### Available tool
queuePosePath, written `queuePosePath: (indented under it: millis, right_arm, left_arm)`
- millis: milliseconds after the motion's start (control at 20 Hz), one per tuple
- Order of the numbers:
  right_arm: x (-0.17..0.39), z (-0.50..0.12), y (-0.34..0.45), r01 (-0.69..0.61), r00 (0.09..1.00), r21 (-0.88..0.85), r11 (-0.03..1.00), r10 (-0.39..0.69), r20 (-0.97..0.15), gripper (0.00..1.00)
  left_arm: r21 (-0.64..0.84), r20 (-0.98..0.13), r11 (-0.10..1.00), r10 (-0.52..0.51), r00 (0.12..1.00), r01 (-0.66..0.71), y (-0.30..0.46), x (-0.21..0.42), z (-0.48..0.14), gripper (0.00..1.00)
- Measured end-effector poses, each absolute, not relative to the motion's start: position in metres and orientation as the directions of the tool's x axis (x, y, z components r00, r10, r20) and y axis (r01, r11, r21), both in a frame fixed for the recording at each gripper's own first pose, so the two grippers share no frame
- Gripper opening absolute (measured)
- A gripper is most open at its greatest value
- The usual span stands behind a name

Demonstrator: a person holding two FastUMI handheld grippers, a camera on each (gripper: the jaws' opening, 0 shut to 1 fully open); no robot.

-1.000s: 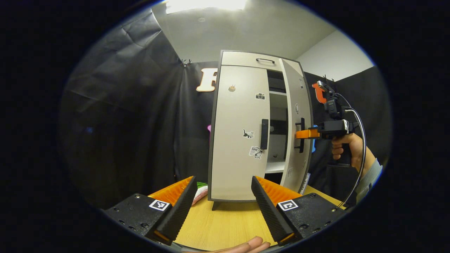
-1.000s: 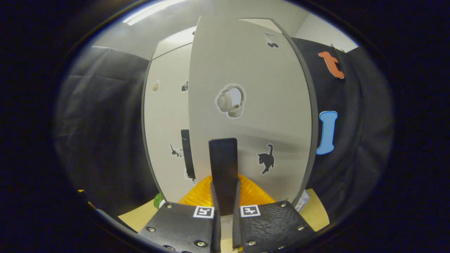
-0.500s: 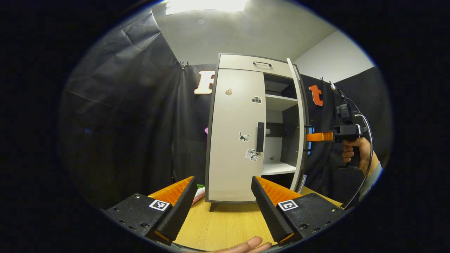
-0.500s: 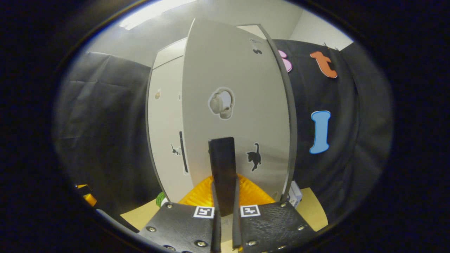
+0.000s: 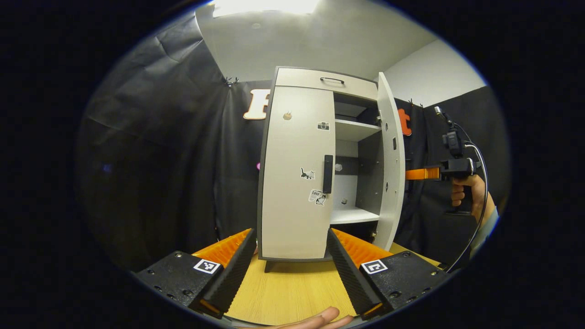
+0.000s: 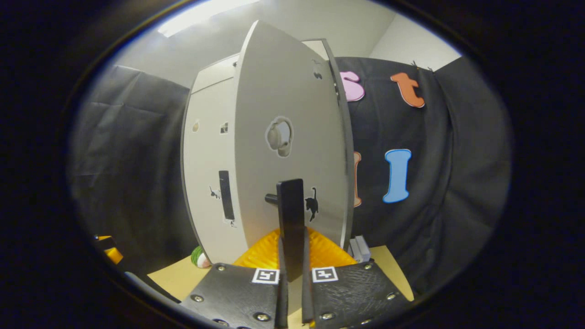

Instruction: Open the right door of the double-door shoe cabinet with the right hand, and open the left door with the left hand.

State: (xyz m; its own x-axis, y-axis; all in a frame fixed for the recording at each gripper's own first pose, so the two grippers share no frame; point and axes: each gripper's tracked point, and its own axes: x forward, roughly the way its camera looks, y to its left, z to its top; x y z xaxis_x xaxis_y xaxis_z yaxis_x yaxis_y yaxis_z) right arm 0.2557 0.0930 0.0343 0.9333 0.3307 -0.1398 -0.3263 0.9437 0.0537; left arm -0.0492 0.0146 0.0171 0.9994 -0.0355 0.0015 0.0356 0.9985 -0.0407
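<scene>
While the right tool point(image 6: 292, 269) pinches the right door's handle point(image 6: 291, 214), swing it wide toward three o'clock; the left tool point(image 5: 290, 260) waits spread before the left door point(image 5: 295, 169).

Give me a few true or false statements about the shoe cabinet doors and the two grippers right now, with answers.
1. The right door is swung open. True.
2. The left door is open too. False: it is shut.
3. The right gripper is closed on the right door's handle. True.
4. The left gripper grips the left door's handle. False: it is open, apart from the cabinet.
5. Shelves show inside. True.
</scene>
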Motion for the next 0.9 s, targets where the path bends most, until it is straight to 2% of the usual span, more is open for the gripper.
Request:
queuePosePath:
  millis: [250, 350, 500, 550, 600, 650, 850, 900]
  right_arm:
    - [0.256, 0.039, 0.059, -0.276, 0.955, -0.002, 0.961, 0.274, -0.116, 0.11]
    - [0.256, 0.038, 0.04, -0.25, 0.962, 0.02, 0.968, 0.251, -0.112, 0.03]
    - [0.27, 0.037, -0.013, -0.143, 0.985, -0.01, 0.99, 0.141, -0.104, 0.0]
    - [0.267, 0.039, -0.022, -0.16, 0.981, 0.024, 0.987, 0.162, -0.103, 0.0]
    - [0.262, 0.037, -0.01, -0.243, 0.961, 0.099, 0.965, 0.253, -0.112, 0.0]
    - [0.261, 0.033, -0.003, -0.269, 0.952, 0.125, 0.955, 0.283, -0.116, 0.0]
    - [0.263, 0.034, -0.017, -0.251, 0.96, 0.085, 0.964, 0.26, -0.107, 0.0]
    - [0.261, 0.034, -0.014, -0.272, 0.953, 0.095, 0.957, 0.282, -0.107, 0.0]
  left_arm:
    - [-0.022, -0.006, 0.998, -0.058, 0.998, 0.058, 0.005, -0.05, 0.012, 0.96]
    - [-0.018, -0.007, 0.998, -0.058, 0.998, 0.058, 0.003, -0.05, 0.011, 0.96]
    - [-0.025, -0.01, 0.998, -0.059, 0.998, 0.059, 0.001, -0.048, 0.011, 0.96]
    - [-0.028, -0.01, 0.998, -0.055, 0.998, 0.055, 0.001, -0.046, 0.011, 0.96]
    - [-0.032, -0.01, 0.998, -0.054, 0.998, 0.054, 0.002, -0.045, 0.011, 0.96]
    - [-0.033, -0.012, 0.998, -0.053, 0.999, 0.052, 0.001, -0.045, 0.011, 0.96]
    - [-0.038, -0.031, 0.998, -0.042, 0.999, 0.041, 0.001, -0.039, 0.006, 0.96]
    - [-0.033, -0.035, 0.998, -0.051, 0.998, 0.049, -0.003, -0.038, 0.005, 0.96]
